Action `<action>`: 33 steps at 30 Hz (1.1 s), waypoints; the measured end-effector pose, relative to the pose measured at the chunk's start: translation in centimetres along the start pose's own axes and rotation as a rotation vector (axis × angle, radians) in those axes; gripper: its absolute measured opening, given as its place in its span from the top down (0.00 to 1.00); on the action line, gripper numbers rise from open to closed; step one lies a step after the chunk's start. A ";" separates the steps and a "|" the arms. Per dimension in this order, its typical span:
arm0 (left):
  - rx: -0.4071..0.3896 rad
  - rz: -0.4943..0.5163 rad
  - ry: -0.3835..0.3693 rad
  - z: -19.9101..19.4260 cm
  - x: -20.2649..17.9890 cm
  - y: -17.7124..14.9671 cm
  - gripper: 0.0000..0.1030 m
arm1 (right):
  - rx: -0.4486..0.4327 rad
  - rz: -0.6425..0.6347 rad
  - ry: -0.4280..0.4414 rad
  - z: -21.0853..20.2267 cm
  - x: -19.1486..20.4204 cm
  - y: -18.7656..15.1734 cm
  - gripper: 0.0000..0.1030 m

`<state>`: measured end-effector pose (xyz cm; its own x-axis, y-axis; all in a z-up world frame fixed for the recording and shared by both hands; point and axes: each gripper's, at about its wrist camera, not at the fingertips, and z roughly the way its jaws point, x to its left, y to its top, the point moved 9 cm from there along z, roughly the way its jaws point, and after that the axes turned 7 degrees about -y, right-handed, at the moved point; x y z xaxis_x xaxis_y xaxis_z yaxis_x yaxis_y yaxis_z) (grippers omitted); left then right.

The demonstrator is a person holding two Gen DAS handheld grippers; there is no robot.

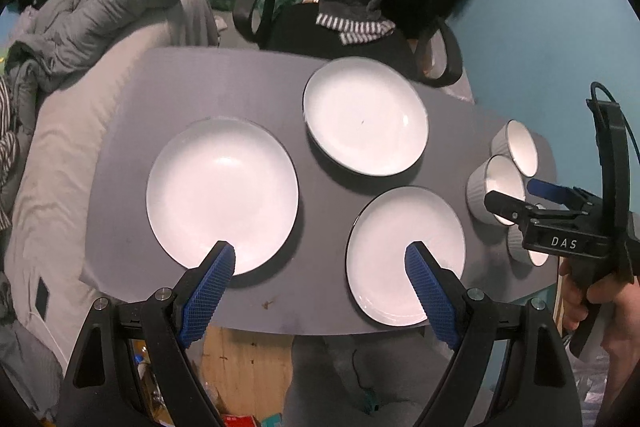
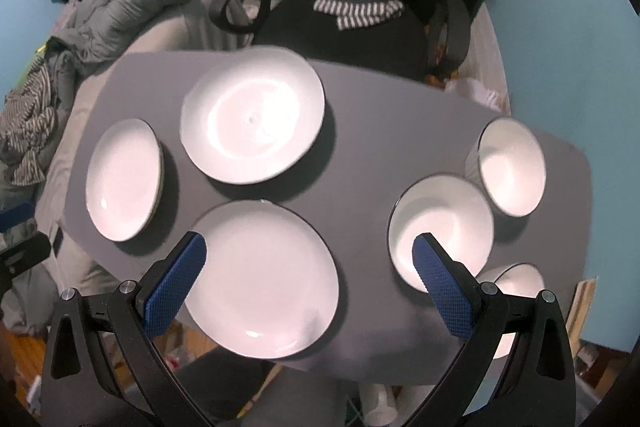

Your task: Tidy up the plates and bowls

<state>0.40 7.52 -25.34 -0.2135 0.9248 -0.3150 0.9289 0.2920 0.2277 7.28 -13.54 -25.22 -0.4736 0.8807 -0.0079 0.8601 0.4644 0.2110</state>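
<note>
Left wrist view: my left tongs (image 1: 320, 259) spread wide, empty, hovering over near counter (image 1: 224, 83) edge. Bare grey strip runs between near plates. Three white dark-rimmed plates: left (image 1: 222, 195), far (image 1: 366, 115), near-right (image 1: 404, 255), none touching. Three white bowls (image 1: 498, 187) lined along right edge. My right tongs (image 2: 310, 251) also wide open, empty, above near plate and middle bowl. Black chair (image 1: 360, 23) beyond far edge, bed (image 1: 60, 155) at left.

Left gripper (image 1: 320, 259), black angular plastic arms, blue cross-hatched finger pads (image 1: 212, 287), round silver pivot screws, right gripper (image 2: 310, 253) of identical build (white "DAS" lettering on its black body), thin black cable looping behind, bare hand (image 1: 588, 291) on its grip
</note>
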 end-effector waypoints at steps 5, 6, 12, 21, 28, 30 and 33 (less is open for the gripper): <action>0.040 -0.016 -0.003 2.3 0.3 -0.9 0.15 | 0.064 0.011 -0.008 2.6 -0.2 -1.6 0.02; 0.046 -0.017 0.002 2.7 0.3 -1.1 0.15 | 0.072 0.010 -0.008 3.0 -0.2 -1.9 0.02; 0.086 -0.002 0.033 5.6 0.1 -2.4 0.15 | 0.098 -0.008 -0.001 4.7 0.1 -2.8 0.02; 0.125 -0.008 0.028 8.7 0.0 -3.5 0.15 | 0.139 -0.027 -0.001 6.7 0.5 -3.3 0.02; 0.158 -0.026 0.029 10.2 -0.2 -4.4 0.15 | 0.188 -0.031 0.024 8.6 0.9 -4.6 0.08; 0.163 -0.018 0.033 10.5 -0.2 -4.5 0.15 | 0.201 -0.042 0.027 9.0 0.8 -4.7 0.11; 0.173 -0.018 0.034 11.1 -0.2 -4.6 0.15 | 0.212 -0.053 0.049 9.3 0.9 -4.7 0.15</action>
<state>-0.48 3.31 -36.54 -0.2377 0.9283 -0.2859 0.9625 0.2648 0.0597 4.59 -14.10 -35.35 -0.5232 0.8515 0.0355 0.8521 0.5235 0.0014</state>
